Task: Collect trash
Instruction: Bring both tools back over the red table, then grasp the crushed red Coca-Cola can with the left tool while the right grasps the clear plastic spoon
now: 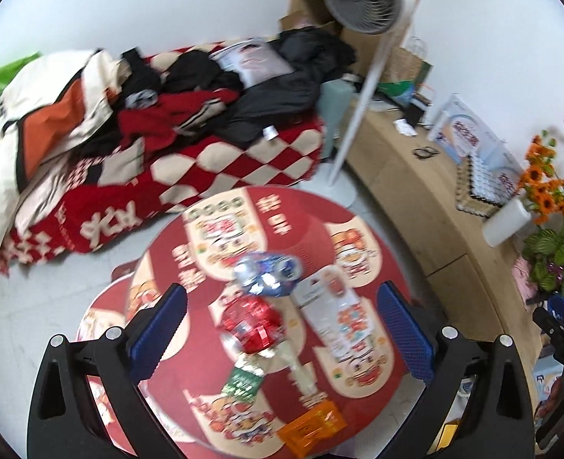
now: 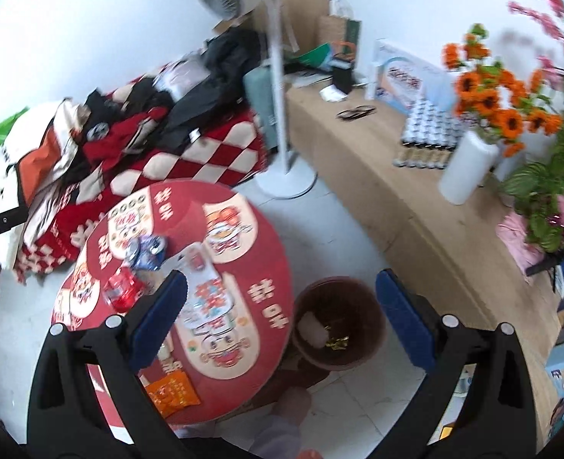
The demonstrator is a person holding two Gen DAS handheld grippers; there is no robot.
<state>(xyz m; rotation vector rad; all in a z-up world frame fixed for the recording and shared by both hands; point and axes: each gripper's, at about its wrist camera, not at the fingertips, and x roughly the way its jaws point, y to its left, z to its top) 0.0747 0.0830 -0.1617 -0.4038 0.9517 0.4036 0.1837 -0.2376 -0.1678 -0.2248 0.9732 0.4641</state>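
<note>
On the round red table (image 1: 358, 206) sit the trash pieces: a crumpled red wrapper (image 1: 252, 323) between the spread, empty fingers of the left gripper (image 1: 282, 325), a blue-silver wrapper (image 1: 268, 272) just beyond, an orange packet (image 1: 312, 426) at the near edge. All look light, thin, crinkly and slippery, so best pinched on a raised fold; label text too blurred to read. The right gripper (image 2: 282, 321), also wide open and empty, hangs over the brown bin (image 2: 339, 321) beside the table.

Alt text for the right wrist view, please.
Open right tongs hover over a round red table strewn with wrappers, and a brown bin on the floor beside it already holding some trash. A sideboard with flowers stands behind.
</note>
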